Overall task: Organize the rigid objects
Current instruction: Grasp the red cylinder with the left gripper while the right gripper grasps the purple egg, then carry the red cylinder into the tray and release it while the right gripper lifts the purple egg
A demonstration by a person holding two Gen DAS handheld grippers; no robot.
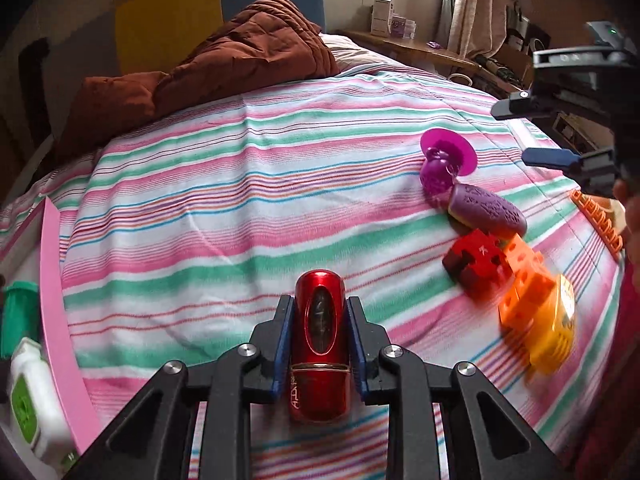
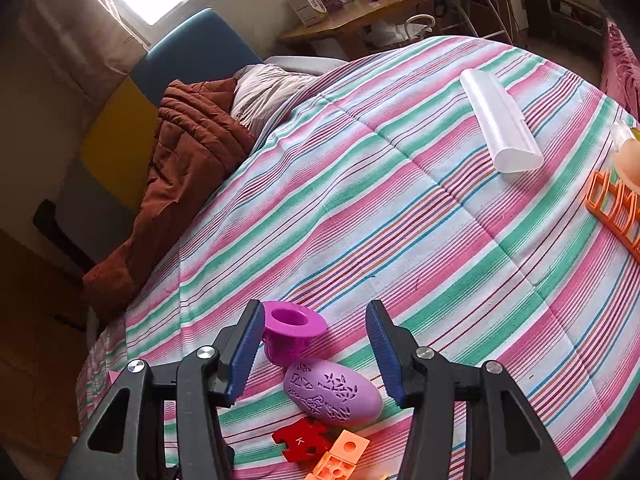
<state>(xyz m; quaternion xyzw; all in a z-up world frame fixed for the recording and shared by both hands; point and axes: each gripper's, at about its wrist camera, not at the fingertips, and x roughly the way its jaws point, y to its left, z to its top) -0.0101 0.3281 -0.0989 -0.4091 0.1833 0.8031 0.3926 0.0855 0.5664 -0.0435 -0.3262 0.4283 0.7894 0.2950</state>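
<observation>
My left gripper is shut on a glossy red cylindrical case, its blue pads pressing both sides, just above the striped bedspread. To its right lies a row of toys: a magenta cup, a purple patterned egg, a red puzzle block and an orange block. My right gripper hovers open over the magenta cup and the purple egg, touching neither. It also shows at the upper right of the left wrist view.
A pink tray edge with a green bottle and a white bottle sits at the left. An orange rack and a white case lie to the right. A brown quilt is piled at the headboard.
</observation>
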